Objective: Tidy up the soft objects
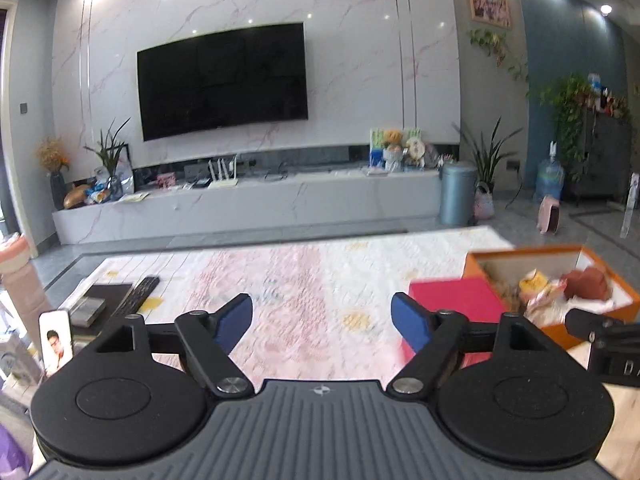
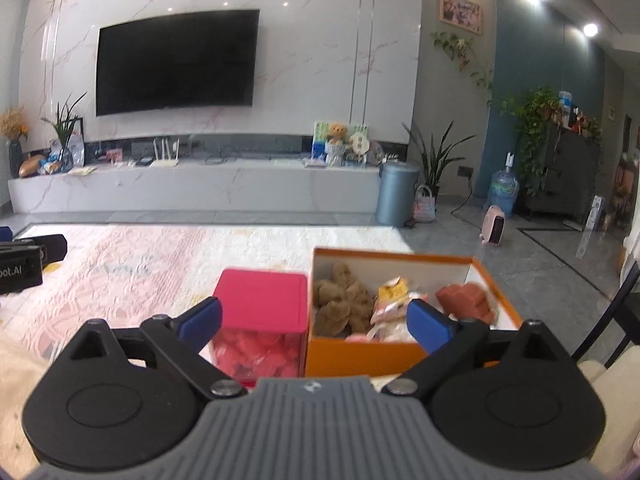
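An orange box (image 2: 360, 354) stands on the quilted table cover, holding a brown plush toy (image 2: 340, 304), a yellow and pink wrapped soft item (image 2: 390, 304) and a red soft piece (image 2: 466, 300). Left of it sits a clear box with a pink lid (image 2: 260, 300), full of red pieces. My right gripper (image 2: 314, 322) hovers just in front of both boxes, open and empty. In the left wrist view, my left gripper (image 1: 322, 322) is open over the bare cover, with the orange box (image 1: 560, 330) and pink lid (image 1: 452, 300) to its right.
A remote control (image 1: 138, 294), a dark notebook (image 1: 106, 294) and a phone (image 1: 56, 340) lie at the table's left. The right gripper's body (image 1: 604, 340) shows at the left wrist view's right edge. Beyond the table are a TV wall, a low cabinet and a grey bin (image 2: 396, 192).
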